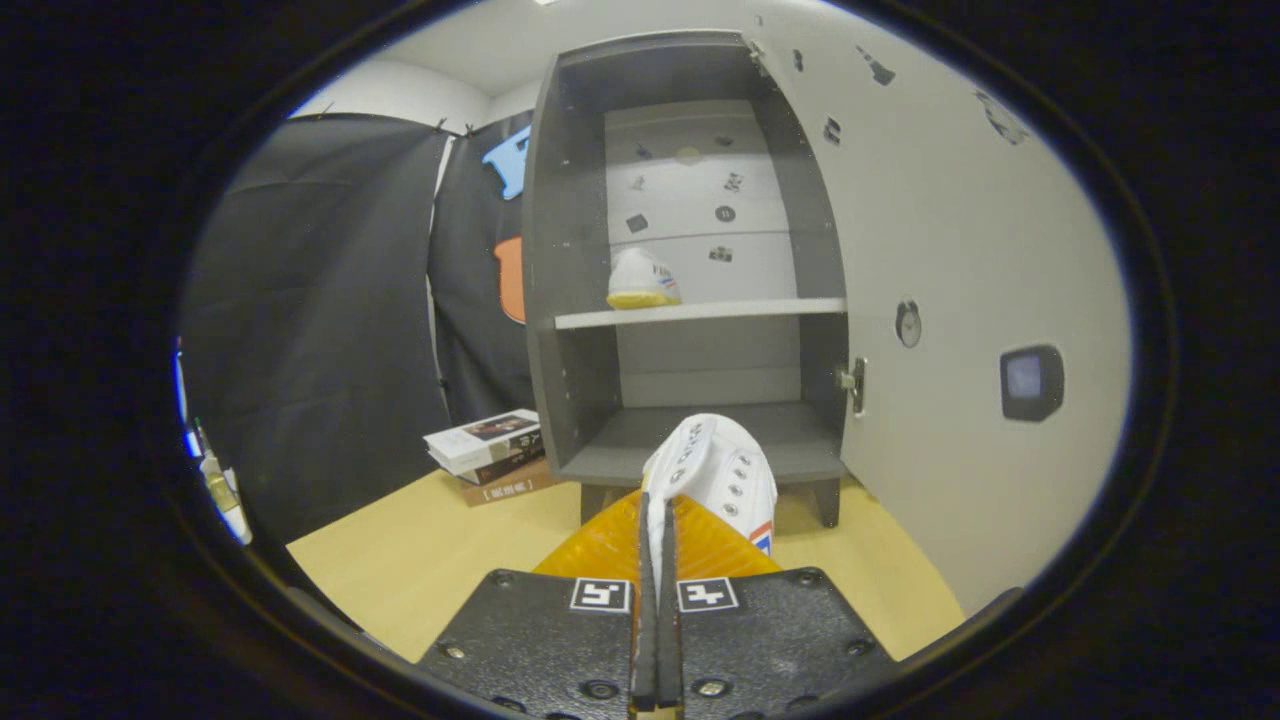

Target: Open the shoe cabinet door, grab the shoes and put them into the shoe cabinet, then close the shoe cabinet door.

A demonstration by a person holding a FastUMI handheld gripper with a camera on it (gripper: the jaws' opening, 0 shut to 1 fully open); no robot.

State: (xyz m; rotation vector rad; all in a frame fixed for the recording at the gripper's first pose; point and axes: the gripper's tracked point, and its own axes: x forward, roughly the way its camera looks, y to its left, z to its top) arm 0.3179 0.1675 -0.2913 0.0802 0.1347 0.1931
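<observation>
My gripper (656, 545) is shut on the heel edge of a white lace-up shoe (722, 472) with an orange sole. The shoe is lifted off the table and points its toe at the cabinet's lower shelf. Straight ahead stands the grey shoe cabinet (570, 260), its white door (950, 270) swung open to the right. A second white shoe (641, 280) with a yellowish sole rests on the middle shelf (720, 311), near its left side. The bottom shelf (640, 445) lies just beyond the held shoe's toe.
A stack of books (488, 450) lies on the wooden tabletop (420, 560) beside the cabinet's left foot. Black cloth (310, 320) walls off the left side. The open door carries a round knob (908, 323) and a small dark box (1030, 381), with a hinge (853, 383) at its edge.
</observation>
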